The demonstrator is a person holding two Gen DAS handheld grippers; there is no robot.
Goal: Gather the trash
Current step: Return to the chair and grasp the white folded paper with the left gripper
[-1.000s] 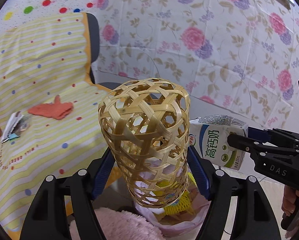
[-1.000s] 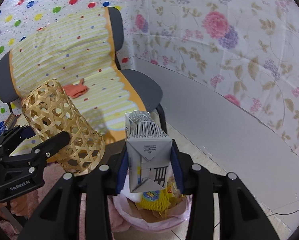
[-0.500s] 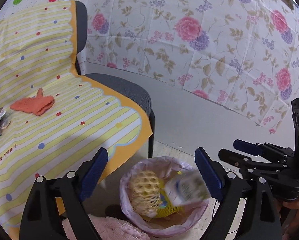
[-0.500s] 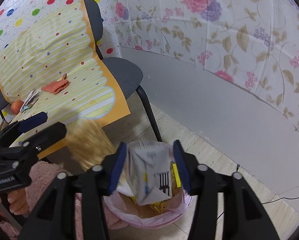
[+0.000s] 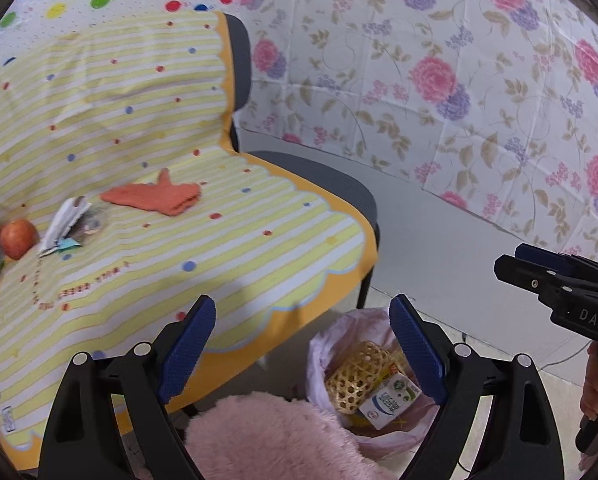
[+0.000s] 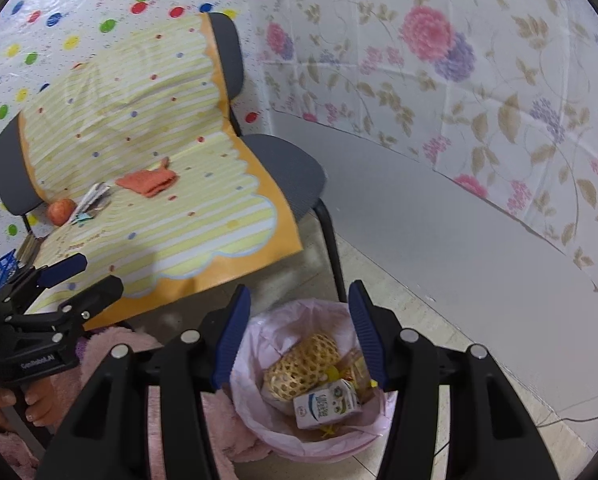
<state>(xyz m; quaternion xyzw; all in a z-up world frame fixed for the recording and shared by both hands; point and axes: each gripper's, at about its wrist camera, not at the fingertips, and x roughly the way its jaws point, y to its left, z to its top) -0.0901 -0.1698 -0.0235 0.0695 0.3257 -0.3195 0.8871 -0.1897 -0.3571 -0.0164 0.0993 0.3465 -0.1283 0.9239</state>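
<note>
We've got the woven basket (image 6: 303, 366) and milk carton (image 6: 326, 404) in the bin (image 6: 259, 412), both grippers (image 5: 303, 350) (image 6: 299, 338) open and empty, wrapper scraps (image 5: 65, 226) left on the chair.

I'm seeing both grippers as matte black plastic, the left gripper (image 5: 303, 334) and right gripper (image 6: 299, 328) each showing ribbed blue pads (image 5: 187, 350) and silver screws along the arms. White lettering is showing on both bodies, and bare fingers (image 6: 35, 406) are wrapping a handle beside a fluffy pink sleeve (image 5: 275, 440).
</note>
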